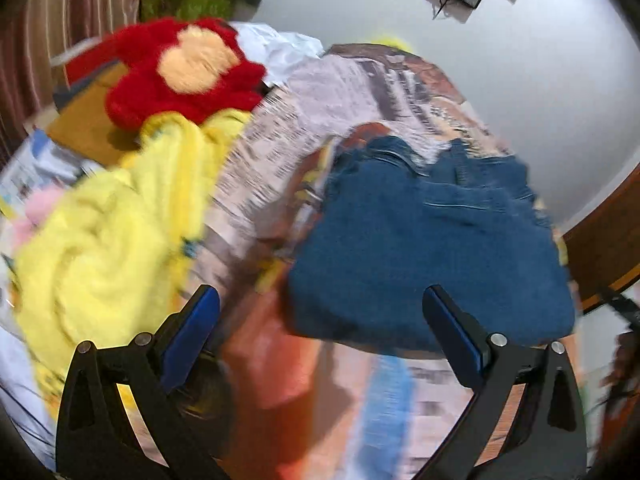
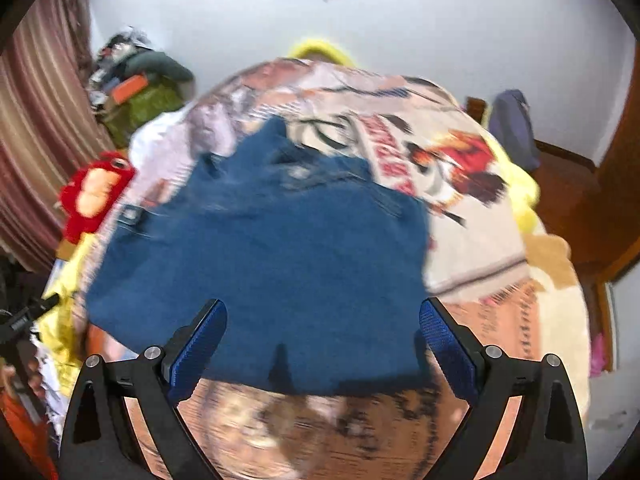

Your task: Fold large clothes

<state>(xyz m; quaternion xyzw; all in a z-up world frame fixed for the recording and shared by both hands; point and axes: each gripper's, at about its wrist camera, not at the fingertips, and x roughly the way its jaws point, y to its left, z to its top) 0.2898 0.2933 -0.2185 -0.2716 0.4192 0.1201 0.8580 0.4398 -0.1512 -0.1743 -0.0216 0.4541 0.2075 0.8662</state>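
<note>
A blue denim garment point(image 1: 420, 240) lies folded on a printed bedspread point(image 1: 304, 120). It also shows in the right wrist view point(image 2: 272, 256), spread across the middle of the bed. My left gripper point(image 1: 320, 304) is open and empty, hovering over the garment's near left edge. My right gripper point(image 2: 322, 316) is open and empty, with the garment's near edge between its blue fingers point(image 2: 196, 344). Both views are motion-blurred.
A yellow blanket point(image 1: 104, 240) and a red plush cushion point(image 1: 180, 72) lie to the left of the garment. The cushion also shows in the right wrist view point(image 2: 94, 196). A cluttered pile point(image 2: 140, 80) stands by the striped curtain point(image 2: 36, 128). A wooden door point(image 2: 616, 200) is at right.
</note>
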